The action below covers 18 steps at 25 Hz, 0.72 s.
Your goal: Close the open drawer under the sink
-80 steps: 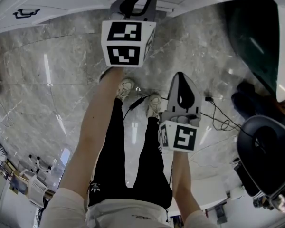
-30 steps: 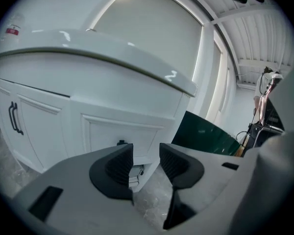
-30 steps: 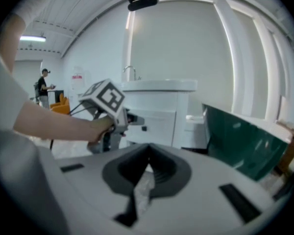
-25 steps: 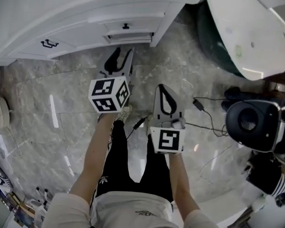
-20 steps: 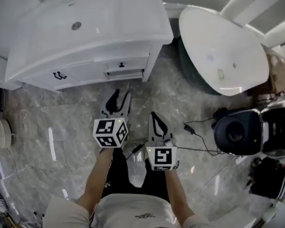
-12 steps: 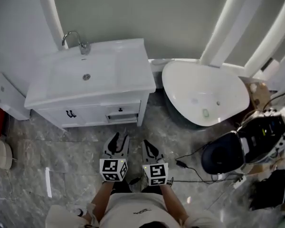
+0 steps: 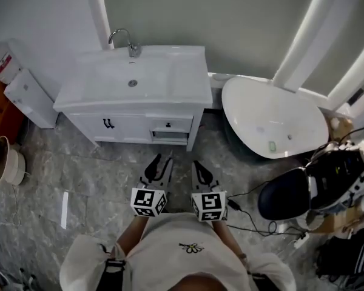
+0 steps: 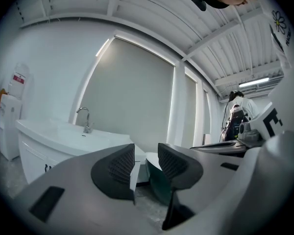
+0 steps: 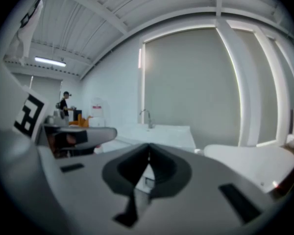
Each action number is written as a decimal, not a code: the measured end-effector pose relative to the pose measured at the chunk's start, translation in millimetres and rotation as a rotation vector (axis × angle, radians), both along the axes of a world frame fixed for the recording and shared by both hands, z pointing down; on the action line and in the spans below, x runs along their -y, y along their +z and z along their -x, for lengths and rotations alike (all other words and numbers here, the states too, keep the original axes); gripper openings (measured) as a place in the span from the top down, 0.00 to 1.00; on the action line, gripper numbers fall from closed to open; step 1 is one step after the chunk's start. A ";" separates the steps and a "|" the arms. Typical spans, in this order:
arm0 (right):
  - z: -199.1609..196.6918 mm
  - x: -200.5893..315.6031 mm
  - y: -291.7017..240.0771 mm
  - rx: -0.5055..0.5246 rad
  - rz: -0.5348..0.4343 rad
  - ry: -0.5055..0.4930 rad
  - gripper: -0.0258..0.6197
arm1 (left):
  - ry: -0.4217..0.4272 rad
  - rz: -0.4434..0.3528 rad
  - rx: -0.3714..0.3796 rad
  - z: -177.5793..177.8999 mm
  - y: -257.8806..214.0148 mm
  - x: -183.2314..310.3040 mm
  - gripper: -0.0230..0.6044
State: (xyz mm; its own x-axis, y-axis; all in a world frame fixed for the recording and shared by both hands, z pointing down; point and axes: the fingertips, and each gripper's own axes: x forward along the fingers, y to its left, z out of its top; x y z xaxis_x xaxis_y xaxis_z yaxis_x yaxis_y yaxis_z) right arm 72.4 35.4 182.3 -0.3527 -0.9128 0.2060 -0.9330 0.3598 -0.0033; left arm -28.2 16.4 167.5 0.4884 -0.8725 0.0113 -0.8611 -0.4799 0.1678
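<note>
The white sink cabinet (image 7: 133,105) stands against the wall, with a faucet (image 7: 124,38) at the back of its basin. Two small drawers sit at its front right: an upper one with a dark knob (image 7: 168,125) and a lower one (image 7: 170,136) that looks about flush with the front. Both grippers hang over the marble floor, a step short of the cabinet. My left gripper (image 7: 161,161) (image 8: 146,155) is open with nothing between its pads. My right gripper (image 7: 197,164) (image 9: 148,153) is shut and empty, its pads meeting at the tip.
A white bathtub (image 7: 273,117) lies right of the cabinet. A black round seat (image 7: 285,196) and floor cables (image 7: 255,223) are at the right. A white unit (image 7: 27,96) and a round bin (image 7: 3,162) stand at the left. A person (image 8: 237,106) stands far off.
The head view has risen and pulled back, so the whole cabinet, wall and tub now show. Both grippers have come up from floor height, away from the drawers. The left jaws have narrowed slightly.
</note>
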 end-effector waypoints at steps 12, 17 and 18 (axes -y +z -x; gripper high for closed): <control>-27.7 -31.5 -18.5 -0.026 -0.059 -0.012 0.91 | -0.052 -0.089 0.026 -30.6 -17.2 -25.4 0.74; -42.9 -47.0 -17.2 -0.013 -0.066 0.014 0.91 | -0.021 -0.099 0.038 -48.0 -19.1 -34.4 0.75; -45.5 -48.9 -16.8 -0.008 -0.066 0.020 0.91 | -0.015 -0.101 0.040 -50.7 -19.8 -37.3 0.75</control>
